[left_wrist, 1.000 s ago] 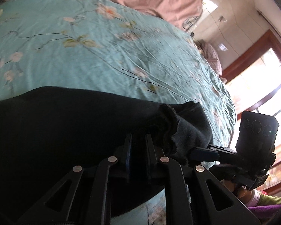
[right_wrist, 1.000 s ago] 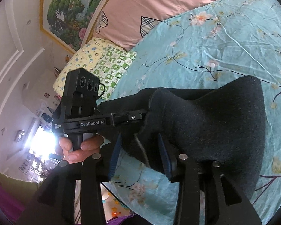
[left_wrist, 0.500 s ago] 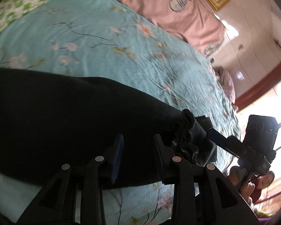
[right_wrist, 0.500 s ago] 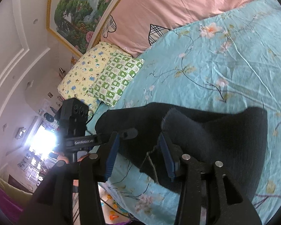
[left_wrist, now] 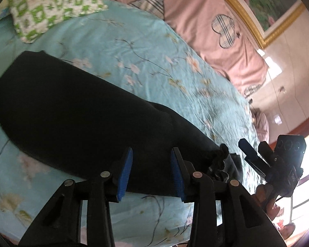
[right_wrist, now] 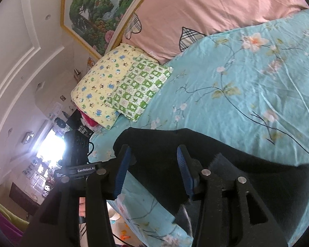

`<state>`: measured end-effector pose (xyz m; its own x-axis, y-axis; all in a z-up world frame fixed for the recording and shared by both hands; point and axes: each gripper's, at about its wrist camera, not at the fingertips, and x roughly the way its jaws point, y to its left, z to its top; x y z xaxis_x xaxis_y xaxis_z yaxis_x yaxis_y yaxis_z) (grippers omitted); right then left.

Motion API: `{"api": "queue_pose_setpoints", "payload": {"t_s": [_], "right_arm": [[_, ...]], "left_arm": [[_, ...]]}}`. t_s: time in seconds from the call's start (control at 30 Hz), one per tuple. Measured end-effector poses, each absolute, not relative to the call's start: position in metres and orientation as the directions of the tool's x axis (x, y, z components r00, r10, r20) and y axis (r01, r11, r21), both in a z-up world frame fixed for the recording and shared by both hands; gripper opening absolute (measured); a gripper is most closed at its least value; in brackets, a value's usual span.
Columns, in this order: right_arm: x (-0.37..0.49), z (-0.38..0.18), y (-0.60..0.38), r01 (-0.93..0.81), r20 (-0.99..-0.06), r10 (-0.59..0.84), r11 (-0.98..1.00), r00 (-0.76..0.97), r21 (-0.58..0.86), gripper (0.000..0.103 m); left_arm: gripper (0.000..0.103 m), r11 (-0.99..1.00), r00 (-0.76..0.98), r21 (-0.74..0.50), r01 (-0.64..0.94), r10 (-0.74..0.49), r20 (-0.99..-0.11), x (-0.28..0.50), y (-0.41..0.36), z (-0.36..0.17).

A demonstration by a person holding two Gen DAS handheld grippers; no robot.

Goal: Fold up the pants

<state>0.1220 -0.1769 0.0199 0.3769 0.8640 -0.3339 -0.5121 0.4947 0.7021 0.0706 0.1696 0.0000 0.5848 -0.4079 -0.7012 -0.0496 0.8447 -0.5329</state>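
Black pants [left_wrist: 76, 111] lie folded in a long band on the teal floral bedsheet [left_wrist: 150, 55]. My left gripper [left_wrist: 151, 170] is open just above their near edge, holding nothing. In the right wrist view the pants [right_wrist: 226, 160] lie under my right gripper [right_wrist: 152, 170], which is open and empty too. The right gripper [left_wrist: 251, 156] shows at the right in the left wrist view, beside the bunched end of the pants. The left gripper [right_wrist: 121, 162] shows at the left in the right wrist view.
A green checked pillow [right_wrist: 138, 90] and a yellow patterned pillow [right_wrist: 98, 86] lie at the head of the bed. A pink quilt [right_wrist: 206, 14] lies along the wall under a framed painting [right_wrist: 98, 10]. The bed's near edge [right_wrist: 150, 226] is just below the pants.
Both grippers have let go of the pants, opened wider and drawn back. The pants now lie flat on the sheet.
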Motion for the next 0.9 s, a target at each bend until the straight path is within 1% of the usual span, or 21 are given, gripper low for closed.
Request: {"api": "queue_pose_setpoints", "payload": {"t_s": [0.1, 0.67, 0.7, 0.77, 0.9], "right_arm": [[0.127, 0.022, -0.165, -0.526, -0.337, 0.871, 0.486, 0.358, 0.698, 0.054], [0.165, 0.030, -0.097, -0.596, -0.368, 0.902, 0.426, 0.225, 0.681, 0.055], [0.168, 0.030, -0.093, -0.599, -0.369, 0.904, 0.422, 0.218, 0.680, 0.055], [0.173, 0.030, -0.086, -0.604, -0.371, 0.906, 0.414, 0.203, 0.681, 0.055], [0.186, 0.029, -0.070, -0.611, -0.382, 0.908, 0.402, 0.171, 0.682, 0.057]], "left_arm": [[0.038, 0.841, 0.595, -0.535, -0.084, -0.388, -0.704, 0.066, 0.181, 0.000], [0.038, 0.771, 0.641, -0.572, -0.280, -0.294, -0.709, 0.043, 0.250, -0.010], [0.039, 0.766, 0.642, -0.573, -0.291, -0.287, -0.711, 0.041, 0.254, -0.010], [0.046, 0.758, 0.644, -0.574, -0.309, -0.277, -0.713, 0.040, 0.260, -0.010], [0.048, 0.742, 0.656, -0.572, -0.351, -0.240, -0.715, 0.034, 0.271, -0.009]]}}
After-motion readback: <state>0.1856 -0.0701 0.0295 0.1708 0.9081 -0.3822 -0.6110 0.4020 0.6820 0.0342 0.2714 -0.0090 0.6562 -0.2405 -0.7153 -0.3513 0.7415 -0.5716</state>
